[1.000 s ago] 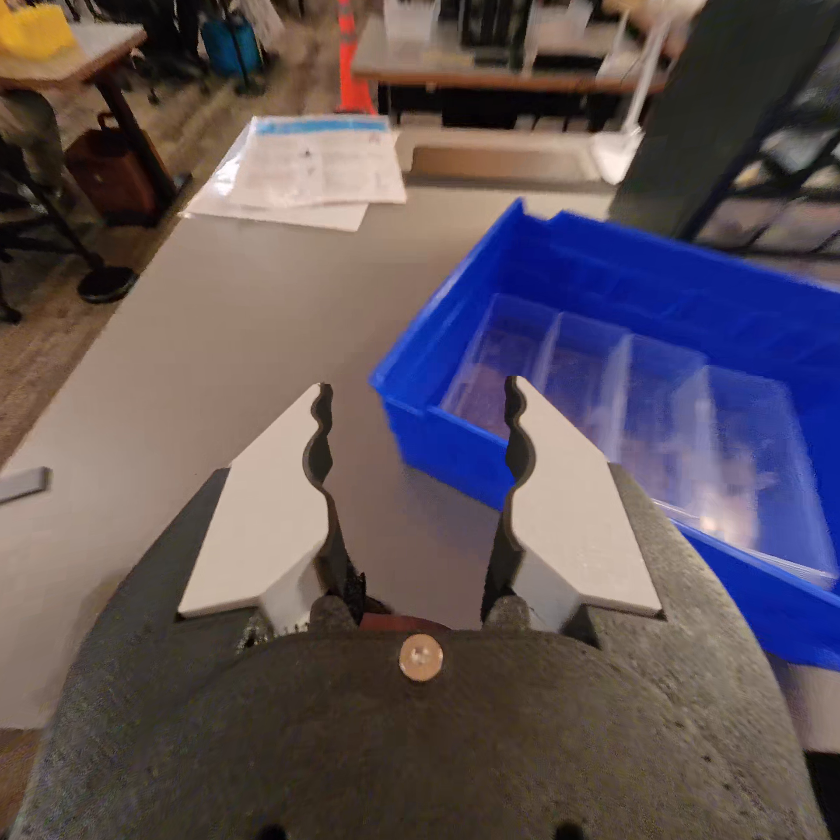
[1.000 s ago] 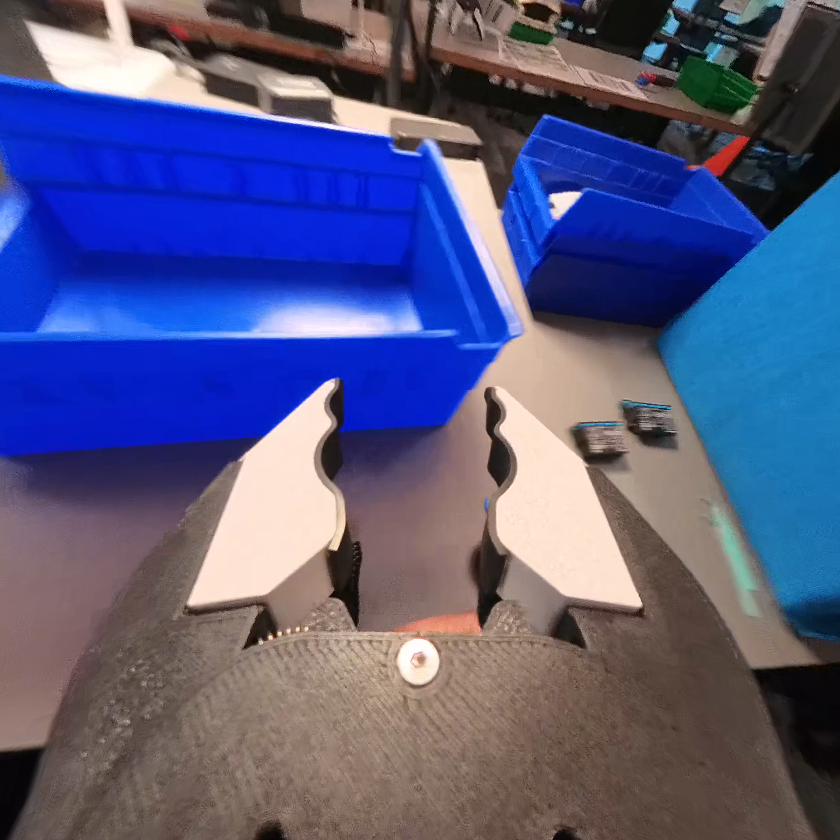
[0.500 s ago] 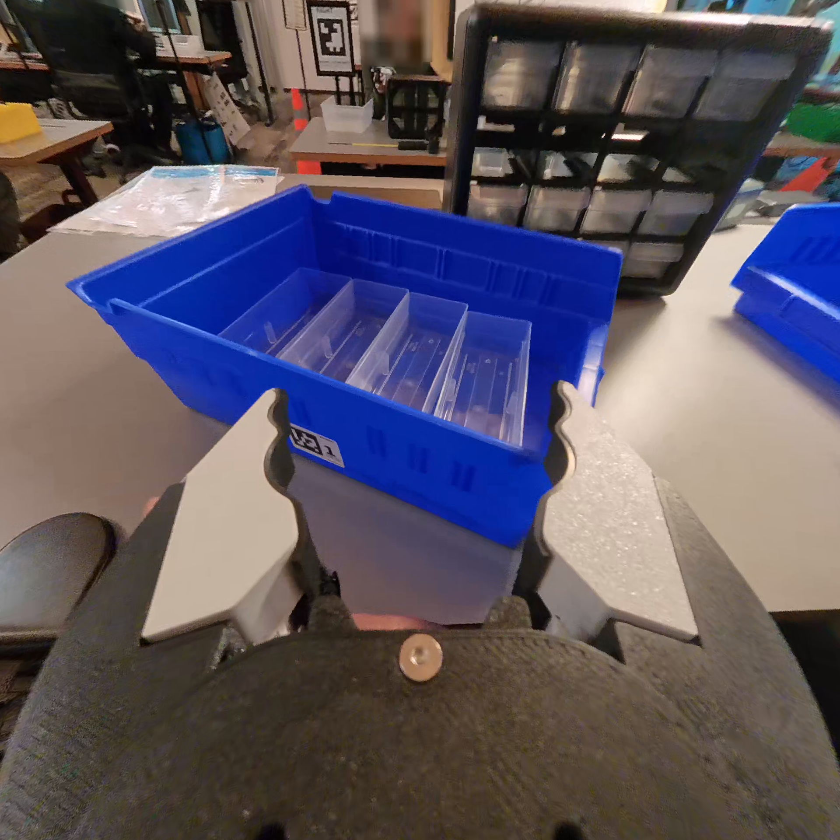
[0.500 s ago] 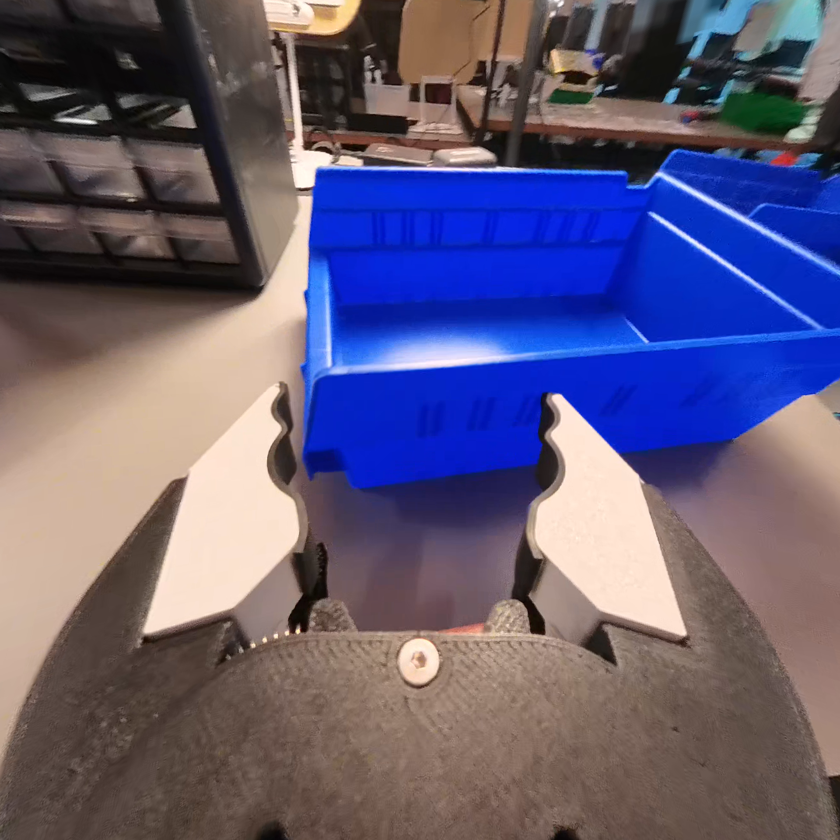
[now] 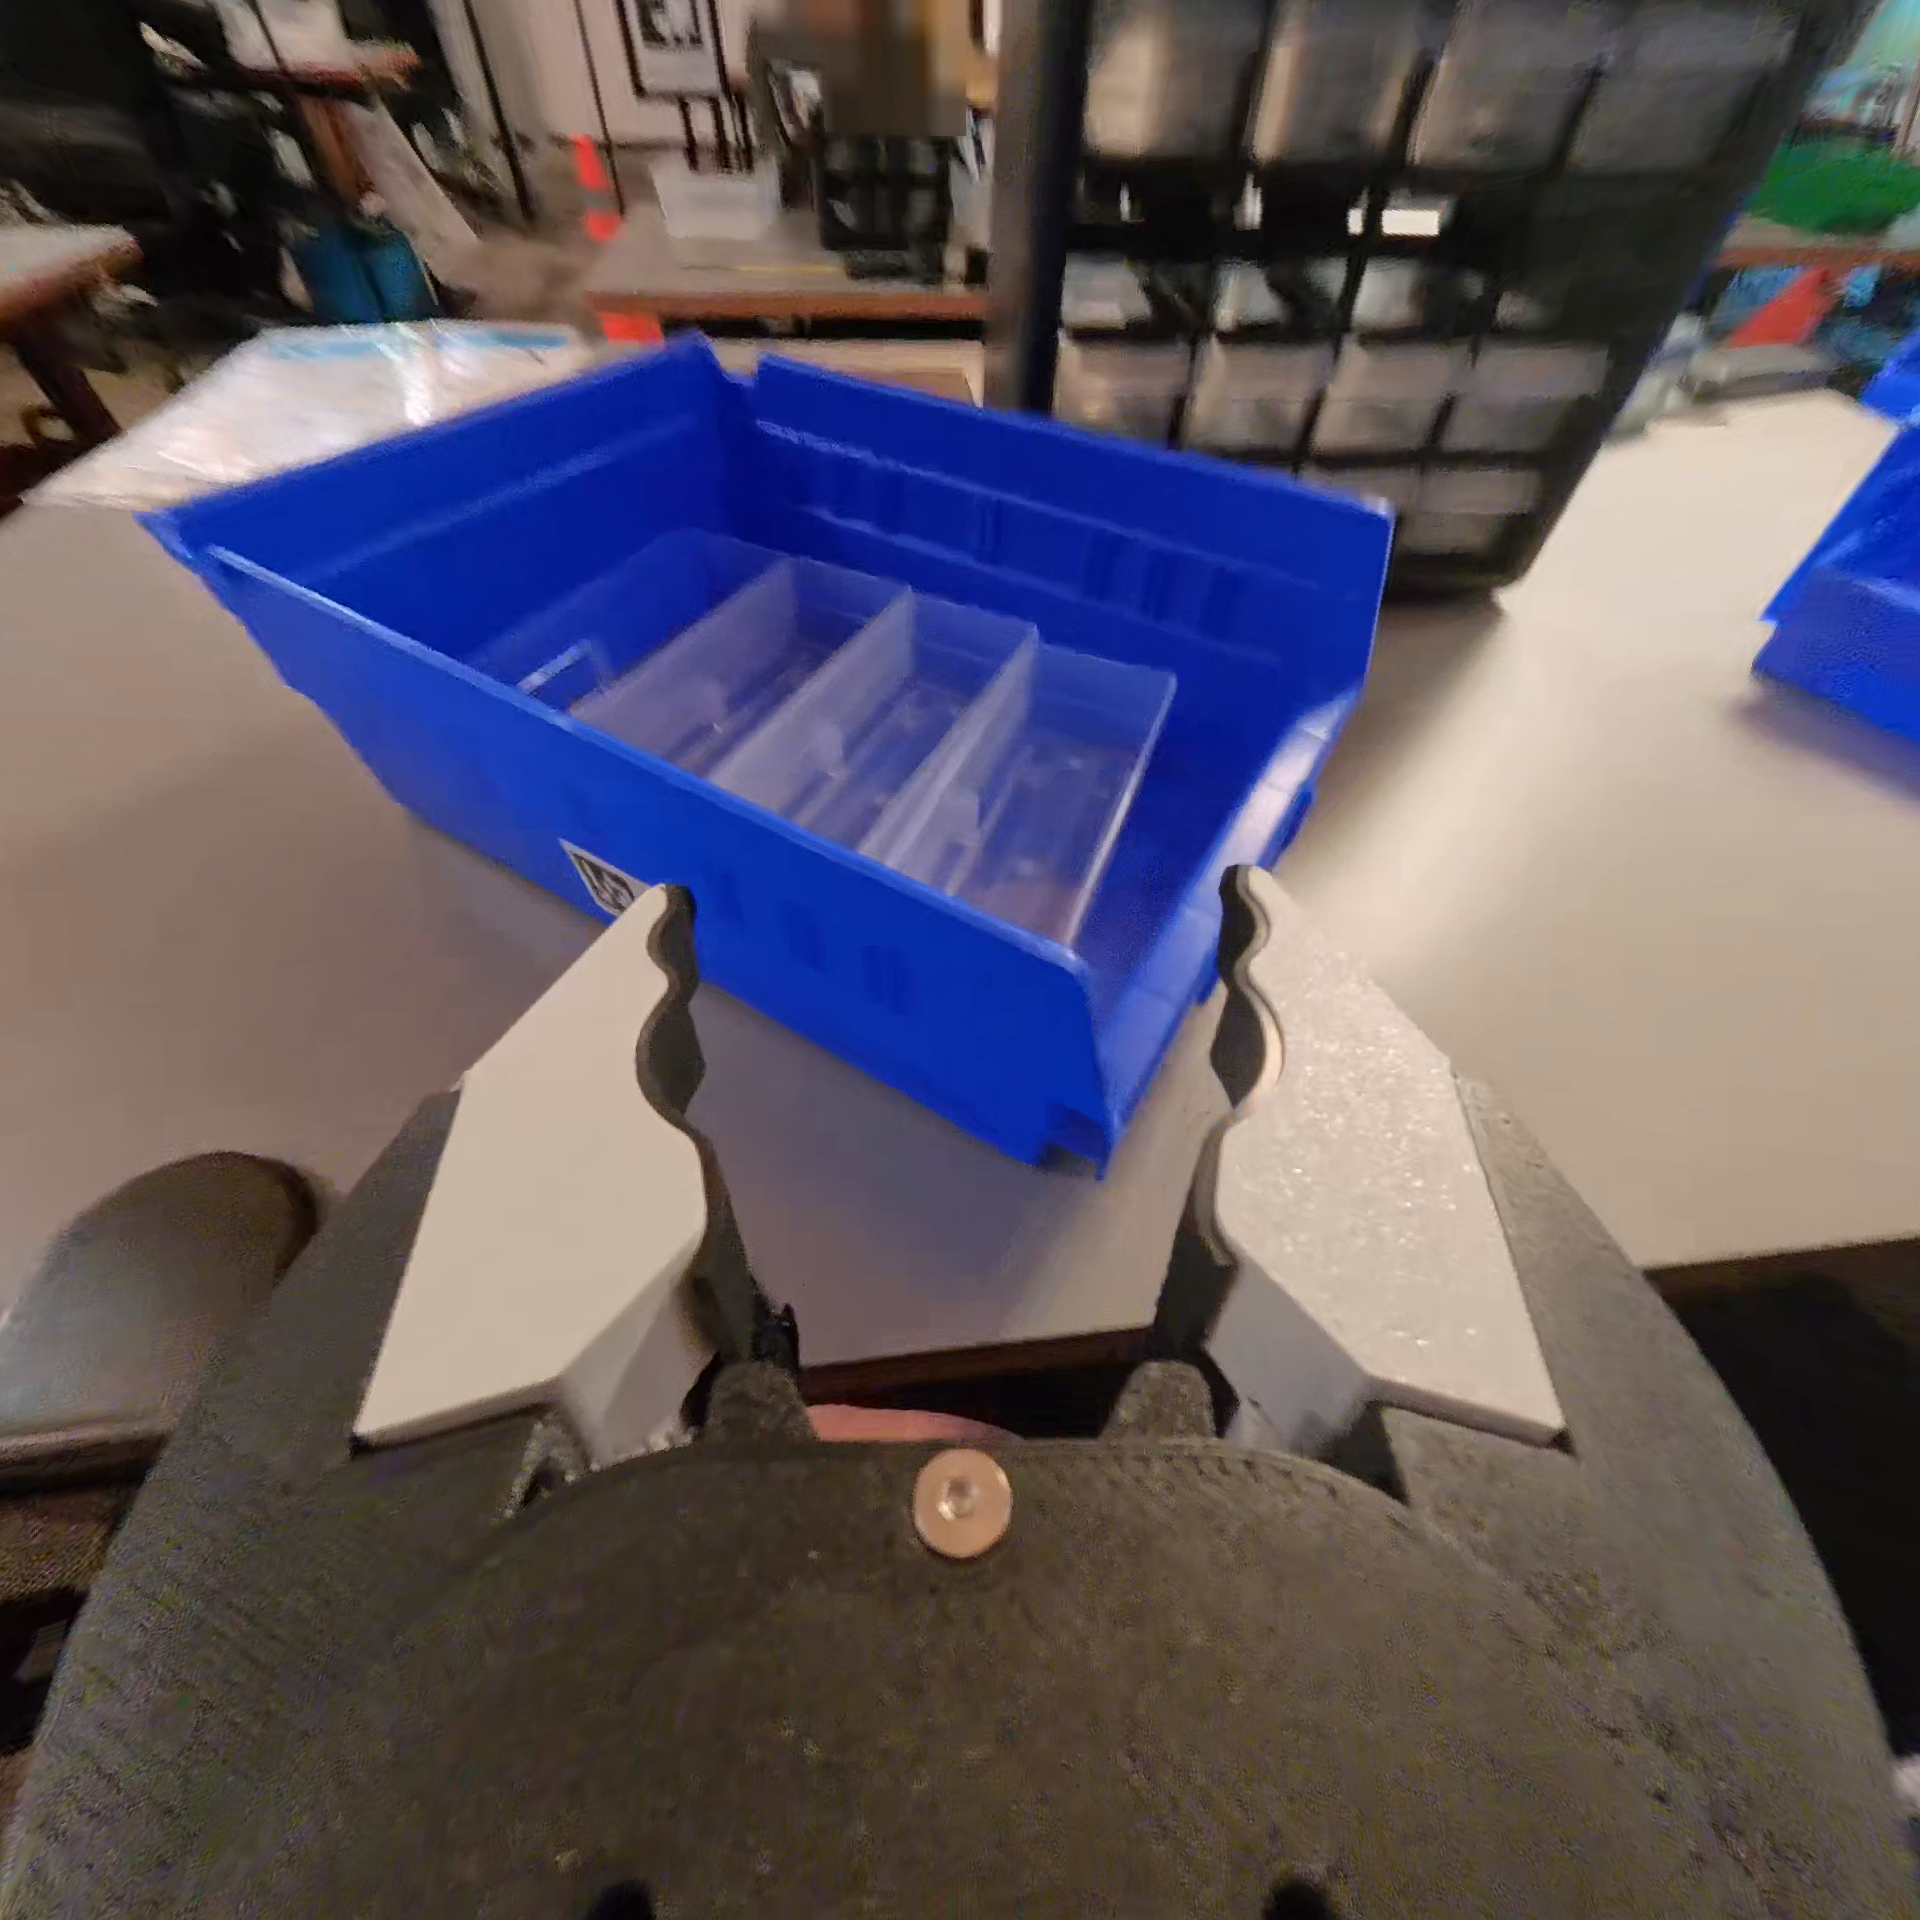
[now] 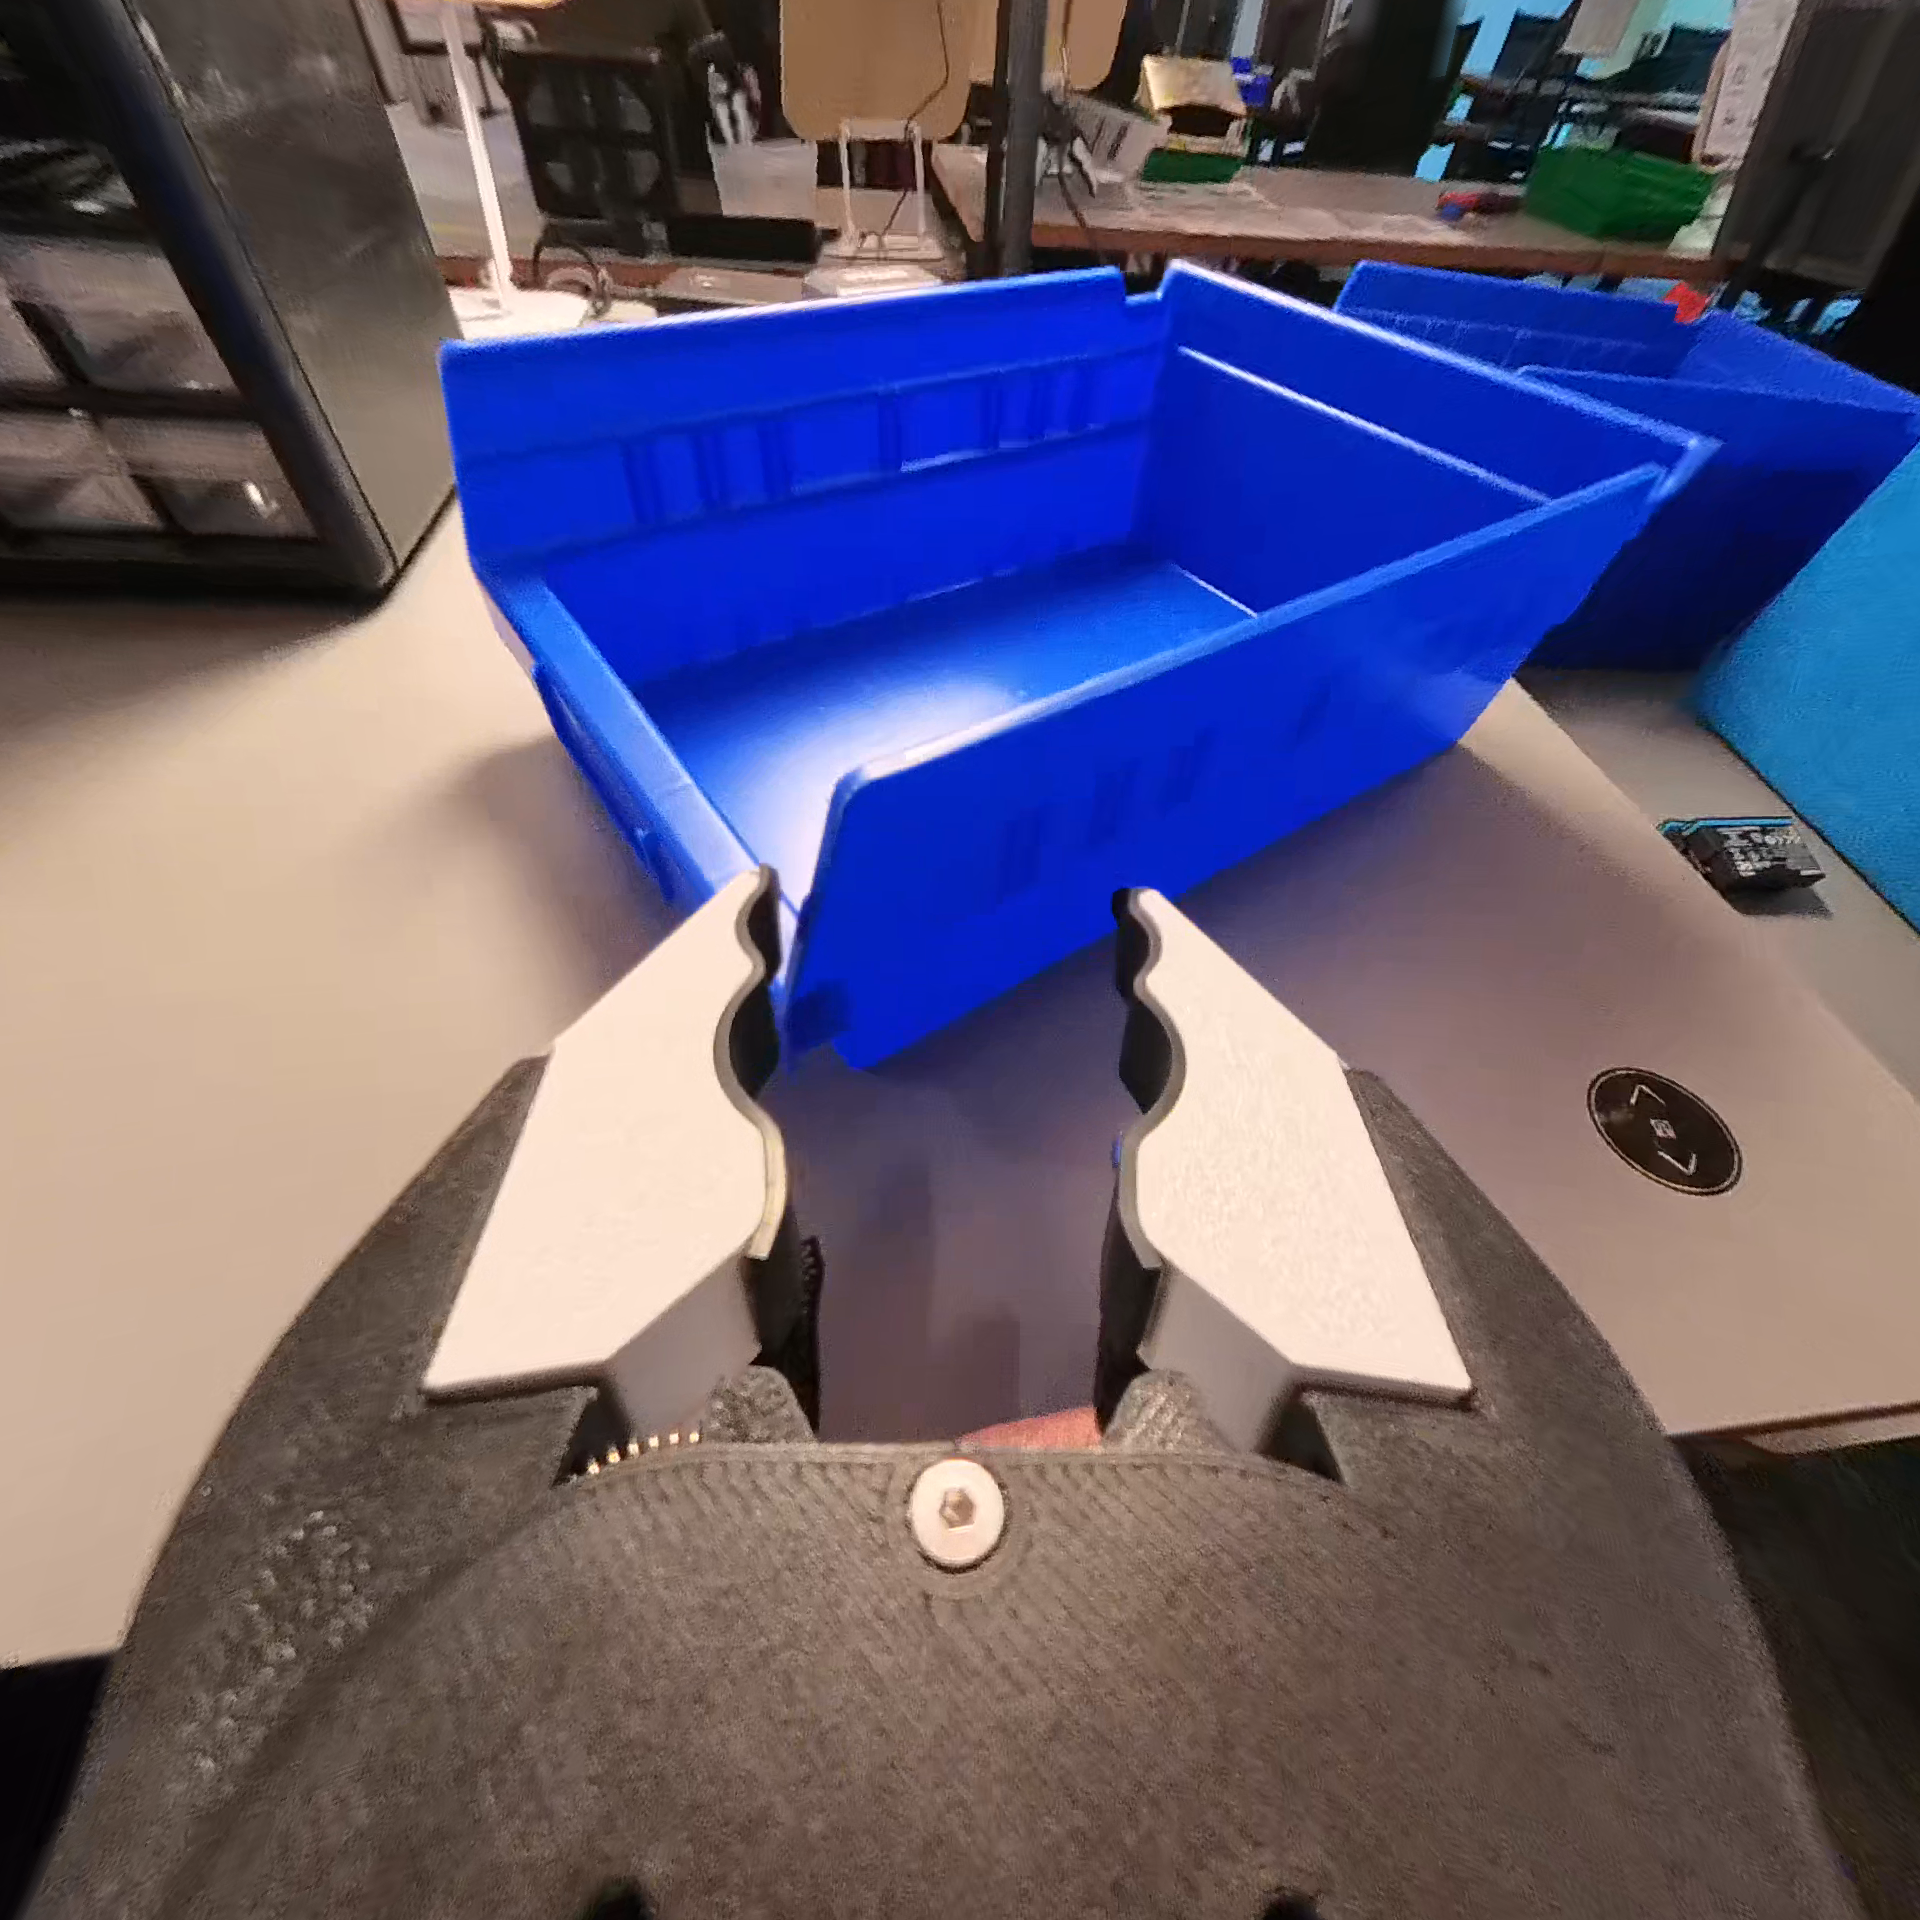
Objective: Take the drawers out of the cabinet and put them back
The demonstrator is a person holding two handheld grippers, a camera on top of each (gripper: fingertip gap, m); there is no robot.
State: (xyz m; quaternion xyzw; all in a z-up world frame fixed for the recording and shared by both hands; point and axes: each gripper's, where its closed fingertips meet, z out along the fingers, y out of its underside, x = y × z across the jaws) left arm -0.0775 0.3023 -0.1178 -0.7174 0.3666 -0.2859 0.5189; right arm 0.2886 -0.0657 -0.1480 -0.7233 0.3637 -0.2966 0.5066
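On the grey table (image 5: pixel 1558 831), the black drawer cabinet (image 5: pixel 1351 343) stands at the back. In front of it sits a blue bin (image 5: pixel 623 790), angled with its near corner toward the left gripper (image 5: pixel 956 914). Four clear drawers (image 5: pixel 883 727) lie side by side inside, long axes running toward the cabinet. That gripper's jaws gape wide on nothing. The right gripper (image 6: pixel 945 935) stands part open, bare, before another blue bin (image 6: pixel 1039 665).
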